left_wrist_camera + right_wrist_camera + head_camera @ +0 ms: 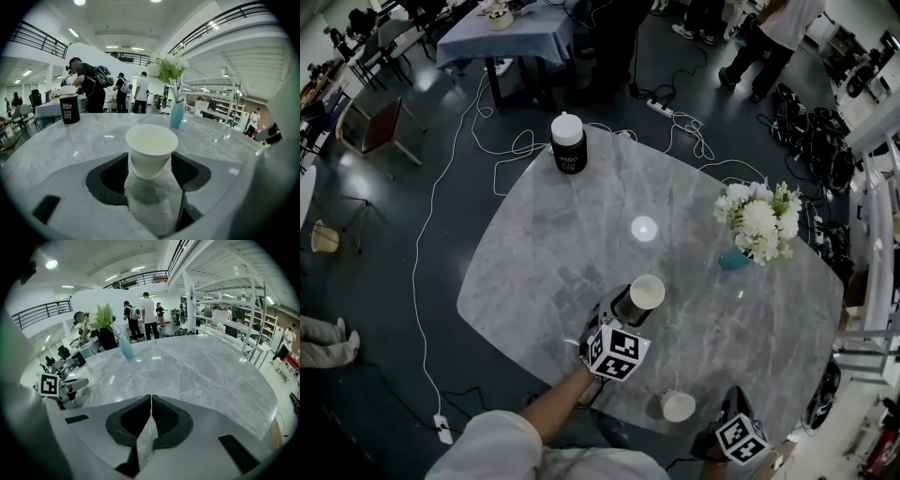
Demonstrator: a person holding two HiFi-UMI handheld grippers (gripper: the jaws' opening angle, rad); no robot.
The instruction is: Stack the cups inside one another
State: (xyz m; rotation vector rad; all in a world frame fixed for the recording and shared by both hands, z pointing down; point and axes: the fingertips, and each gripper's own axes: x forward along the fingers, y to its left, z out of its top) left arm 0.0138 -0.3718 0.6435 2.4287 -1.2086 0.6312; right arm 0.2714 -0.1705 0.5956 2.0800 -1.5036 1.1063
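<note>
The left tongs (150, 160) were closed on a white paper cup (151, 147), held mouth up a little in from the near edge of the grey marble worktop (553, 234). The right tongs (150, 404) were shut with nothing between them, over the right part of that edge. A second white paper cup (678, 405) stood upright at the near edge, between the two tongs and just beside the right ones. Nesting therefore seemed to turn on carrying the held cup toward the near edge and over that open mouth, with both cups kept upright.
</note>
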